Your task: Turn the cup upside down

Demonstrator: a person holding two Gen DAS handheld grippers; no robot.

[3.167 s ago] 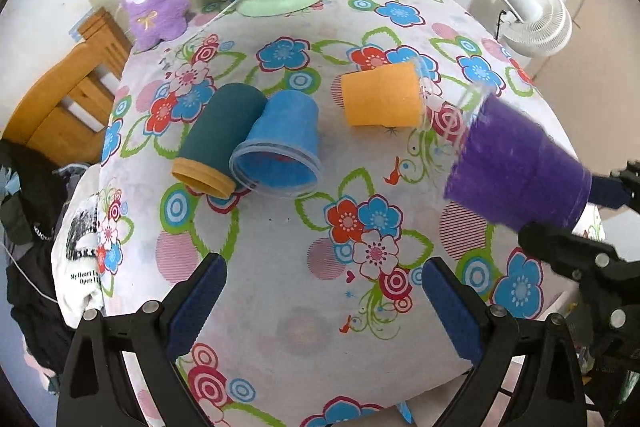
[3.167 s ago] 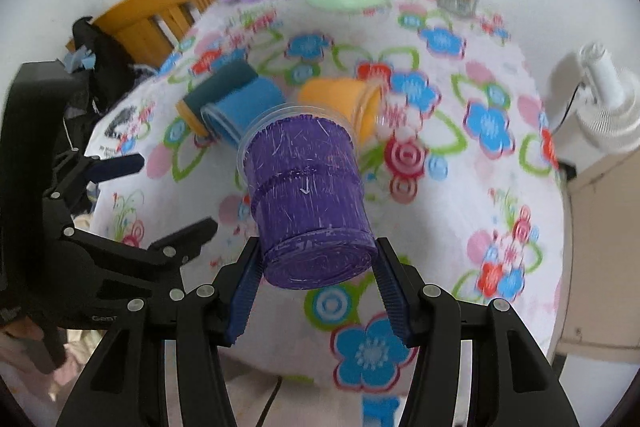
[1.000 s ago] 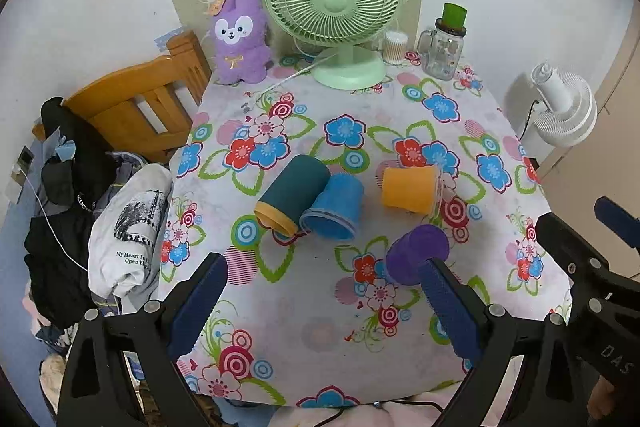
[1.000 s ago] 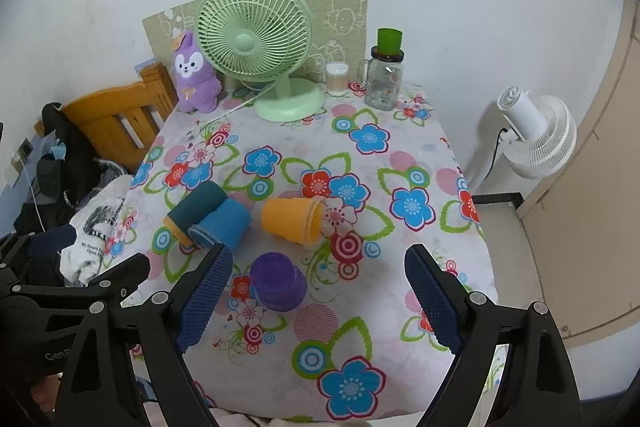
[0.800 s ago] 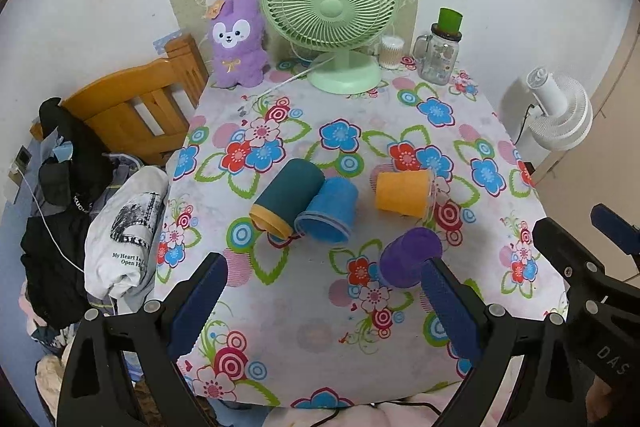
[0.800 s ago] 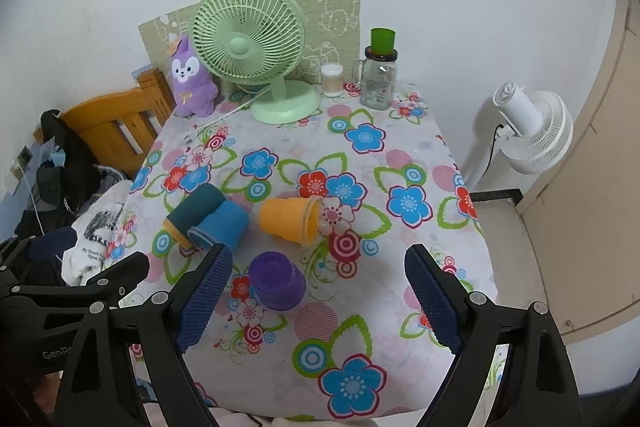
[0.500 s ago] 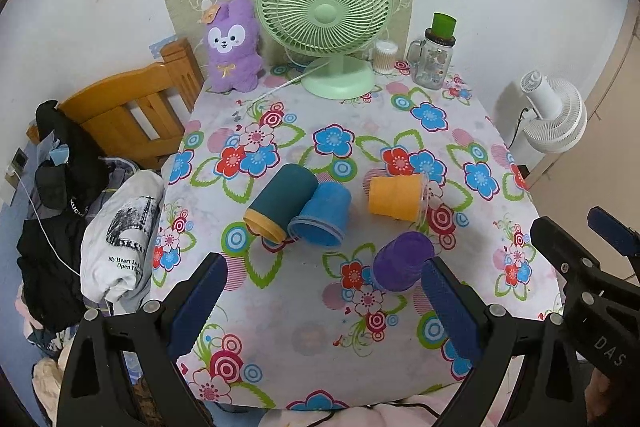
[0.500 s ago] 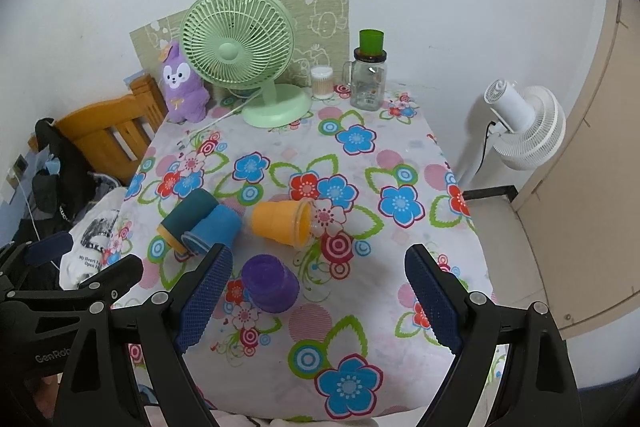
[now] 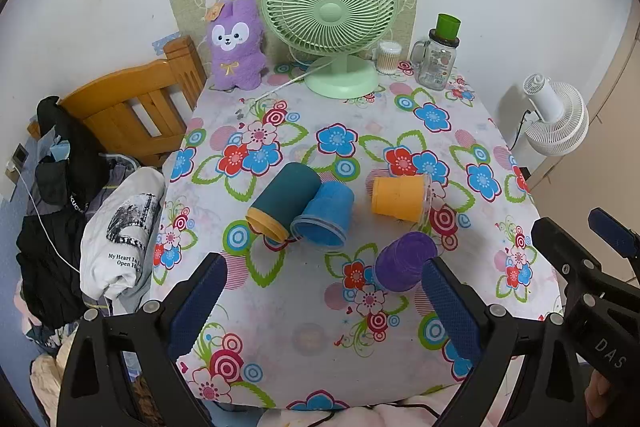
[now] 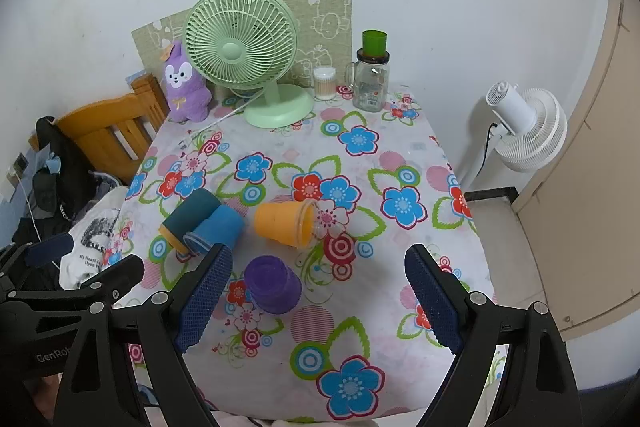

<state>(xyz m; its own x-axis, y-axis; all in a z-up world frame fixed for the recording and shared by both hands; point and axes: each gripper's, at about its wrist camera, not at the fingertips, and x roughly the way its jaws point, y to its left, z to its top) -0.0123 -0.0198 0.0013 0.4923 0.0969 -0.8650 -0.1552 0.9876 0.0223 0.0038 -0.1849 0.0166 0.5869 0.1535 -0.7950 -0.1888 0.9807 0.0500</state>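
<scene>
A purple cup (image 9: 404, 261) stands upside down on the flowered tablecloth (image 9: 280, 327); it also shows in the right wrist view (image 10: 272, 283). A teal cup (image 9: 282, 201), a blue cup (image 9: 326, 213) and an orange cup (image 9: 398, 198) lie on their sides behind it. My left gripper (image 9: 324, 307) is open and empty, held high above the table's near edge. My right gripper (image 10: 318, 301) is open and empty, also raised above the near edge, with the purple cup below and between its fingers.
A green fan (image 9: 330, 15), a purple plush toy (image 9: 236, 43), a glass jar (image 9: 438, 57) and a swab pot (image 9: 387, 57) stand at the table's far edge. A wooden chair (image 9: 132, 111) with clothes is on the left. A white fan (image 10: 524, 129) stands on the right.
The right gripper has let go of the purple cup, which now stands upside down on the table. Both grippers have pulled back and up, away from the table.
</scene>
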